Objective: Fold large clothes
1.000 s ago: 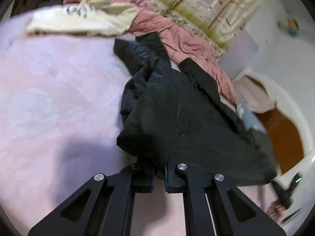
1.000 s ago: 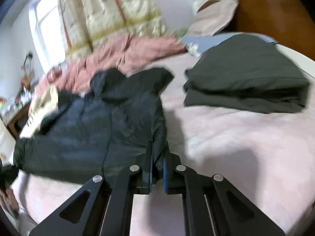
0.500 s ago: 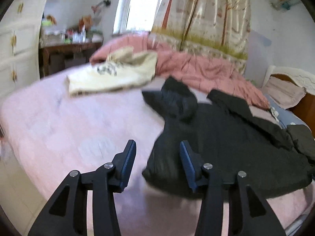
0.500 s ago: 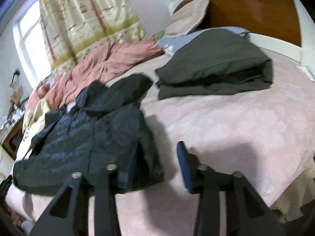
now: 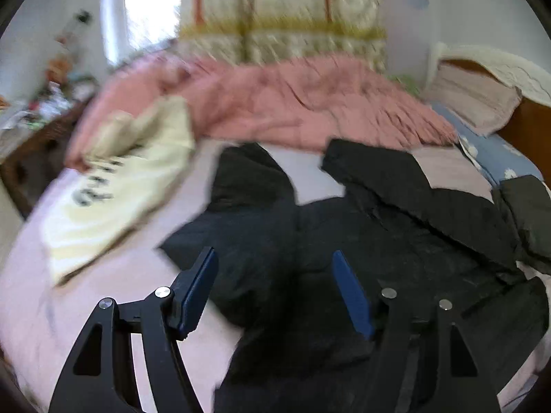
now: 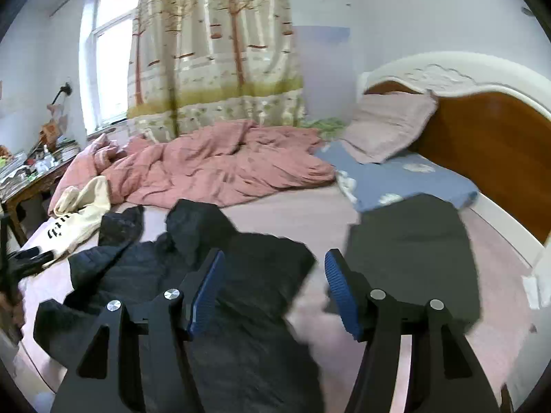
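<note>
Bedroom, pink-sheeted bed (image 6: 396, 241), curtained window behind. From left: cream garment (image 5: 120, 186) near the edge, then black jacket (image 5: 361, 241) spread mid-bed, unfolded, sleeve thrown out; folded dark garment (image 6: 409, 241) at right. Left gripper (image 5: 273, 289) and right gripper (image 6: 273, 285) above the jacket, jaws opening, nothing pinched. Risks: slick padding springing open once folded; sleeve dragging onto neighbouring piles.

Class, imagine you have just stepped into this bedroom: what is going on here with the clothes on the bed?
A person holding two grippers is folding clothes on a pink-sheeted bed. The black quilted puffer jacket lies spread on the sheet, not yet folded. The left gripper and right gripper hover above it, jaws opening with nothing between them. A folded dark grey garment lies near the headboard; a cream printed sweatshirt waits beside the jacket.
</note>
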`<state>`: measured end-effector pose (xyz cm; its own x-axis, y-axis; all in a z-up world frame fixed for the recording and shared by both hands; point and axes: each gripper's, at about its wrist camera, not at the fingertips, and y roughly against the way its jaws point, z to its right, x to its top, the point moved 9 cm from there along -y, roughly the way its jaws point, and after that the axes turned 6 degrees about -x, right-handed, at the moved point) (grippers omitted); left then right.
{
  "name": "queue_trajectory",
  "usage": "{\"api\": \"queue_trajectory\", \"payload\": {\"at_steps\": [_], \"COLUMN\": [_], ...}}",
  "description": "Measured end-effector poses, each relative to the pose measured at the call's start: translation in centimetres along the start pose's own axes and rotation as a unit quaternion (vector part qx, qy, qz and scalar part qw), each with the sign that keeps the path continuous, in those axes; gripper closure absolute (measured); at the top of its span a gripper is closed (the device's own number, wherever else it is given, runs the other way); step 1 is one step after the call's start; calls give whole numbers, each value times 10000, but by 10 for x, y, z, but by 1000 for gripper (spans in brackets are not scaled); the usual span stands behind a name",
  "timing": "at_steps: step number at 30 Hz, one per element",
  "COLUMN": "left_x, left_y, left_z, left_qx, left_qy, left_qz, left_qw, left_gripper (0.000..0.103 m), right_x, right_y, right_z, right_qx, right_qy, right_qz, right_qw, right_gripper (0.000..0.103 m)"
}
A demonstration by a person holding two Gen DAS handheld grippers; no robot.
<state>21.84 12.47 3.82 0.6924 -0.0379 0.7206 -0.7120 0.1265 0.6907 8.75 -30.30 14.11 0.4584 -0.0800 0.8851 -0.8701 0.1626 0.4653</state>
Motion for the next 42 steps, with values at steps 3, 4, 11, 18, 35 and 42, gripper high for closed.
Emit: {"api": "queue_trajectory", "payload": {"at_steps": [3, 4, 11, 18, 35, 42], "left_x": [6, 4, -23, -21, -91, -56], "left_y": [-54, -75, -166, -125, 2, 36], "left_z": [-3, -5, -33, -97, -152, -83], "left_qx": [-82, -165, 199, 1104, 1906, 953], "left_qy": [66, 172, 381, 929, -45, -40], "left_qz": [-482, -672, -1685, -751, -69, 565], "left_qw": [9988, 9975, 9848, 9867, 9816, 9938], "left_gripper": [36, 36, 53, 97, 34, 33], "right_x": [-2, -6, -55, -88, -119, -79], "right_y": [-38, -47, -132, -162, -278, -260], "right_z": [-33, -38, -57, -76, -180, -128], "right_qx": [-34, -46, -37, 26, 699, 106], "right_qy": [444, 520, 617, 1143, 1444, 1142], "right_qz": [-146, -194, -900, -1284, -2743, -1848], "right_qw": [9989, 9984, 9940, 9851, 9482, 9760], "right_gripper": [40, 40, 40, 40, 59, 98]}}
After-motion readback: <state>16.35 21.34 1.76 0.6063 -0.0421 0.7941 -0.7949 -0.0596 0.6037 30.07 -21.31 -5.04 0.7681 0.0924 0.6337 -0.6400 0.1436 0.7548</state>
